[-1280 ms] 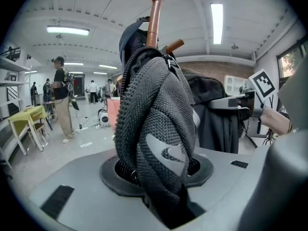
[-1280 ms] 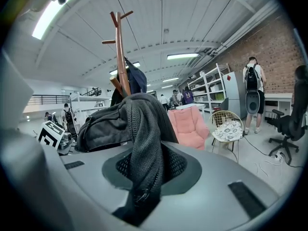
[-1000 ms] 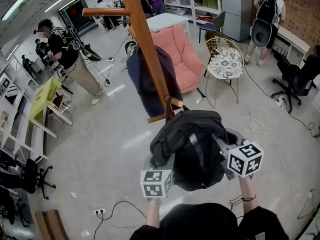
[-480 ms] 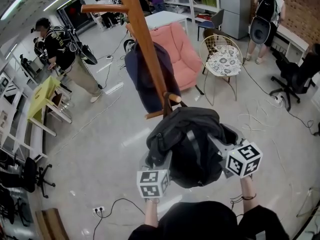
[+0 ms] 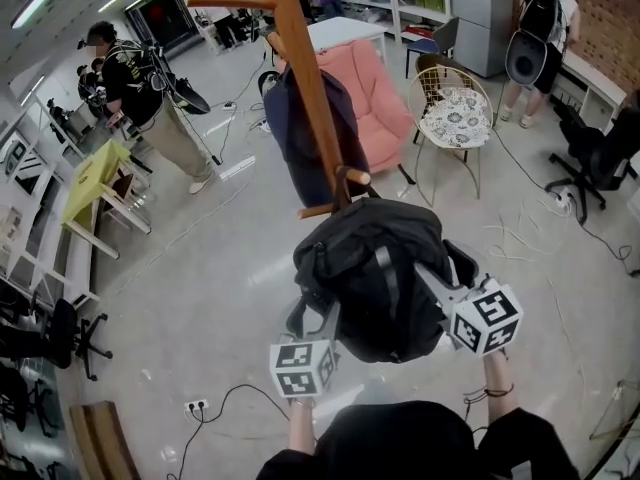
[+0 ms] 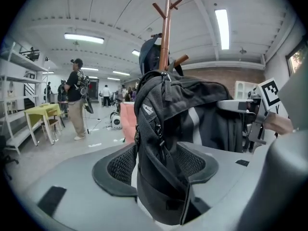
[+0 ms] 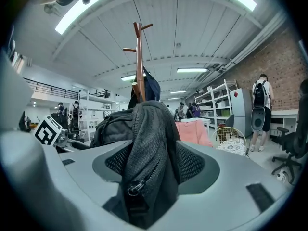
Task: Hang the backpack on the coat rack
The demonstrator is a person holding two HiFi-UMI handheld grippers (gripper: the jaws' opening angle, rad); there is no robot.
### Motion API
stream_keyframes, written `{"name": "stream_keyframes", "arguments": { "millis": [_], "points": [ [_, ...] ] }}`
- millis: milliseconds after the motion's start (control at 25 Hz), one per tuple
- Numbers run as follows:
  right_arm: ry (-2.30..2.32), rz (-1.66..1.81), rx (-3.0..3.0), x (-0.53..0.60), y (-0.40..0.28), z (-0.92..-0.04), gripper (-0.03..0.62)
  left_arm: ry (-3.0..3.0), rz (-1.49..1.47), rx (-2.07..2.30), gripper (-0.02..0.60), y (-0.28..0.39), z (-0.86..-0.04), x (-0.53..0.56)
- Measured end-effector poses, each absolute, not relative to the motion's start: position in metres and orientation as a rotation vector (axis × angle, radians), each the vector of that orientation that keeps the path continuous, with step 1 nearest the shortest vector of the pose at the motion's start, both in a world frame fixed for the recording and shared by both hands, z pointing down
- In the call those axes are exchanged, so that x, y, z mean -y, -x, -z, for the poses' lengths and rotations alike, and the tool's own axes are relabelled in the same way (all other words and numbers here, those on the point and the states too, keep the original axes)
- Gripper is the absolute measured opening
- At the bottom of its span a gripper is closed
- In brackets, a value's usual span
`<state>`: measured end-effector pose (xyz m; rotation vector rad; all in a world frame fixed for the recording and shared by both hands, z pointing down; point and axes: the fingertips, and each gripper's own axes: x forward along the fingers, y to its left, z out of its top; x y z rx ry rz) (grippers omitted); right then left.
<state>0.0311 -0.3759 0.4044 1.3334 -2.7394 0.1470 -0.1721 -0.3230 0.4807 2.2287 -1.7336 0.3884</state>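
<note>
Backpack [image 5: 372,273] looks hooked on the coat rack's [image 5: 305,78] lower peg [image 5: 352,176]. Your left gripper [image 5: 318,320] and right gripper [image 5: 440,280] have just been opening, with fabric lying loose between their jaws. Next, draw both straight back without snagging it.

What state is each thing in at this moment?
coat rack: upright.
black backpack: top loop over a lower peg, apparently hanging.
navy jacket: hung on the coat rack.
left gripper: open, jaws have just been opening, backpack fabric between them.
right gripper: open, likewise just opening, backpack fabric between.
</note>
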Motion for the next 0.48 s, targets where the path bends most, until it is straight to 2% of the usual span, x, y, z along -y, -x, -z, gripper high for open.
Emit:
{"name": "stream_keyframes", "arguments": {
  "millis": [480],
  "points": [
    [-1.399,-0.138,2.713,0.331,-0.054,-0.418,0.241,-2.228,-0.363,1.789,0.258,0.163,-0.472,0.269]
  ]
}}
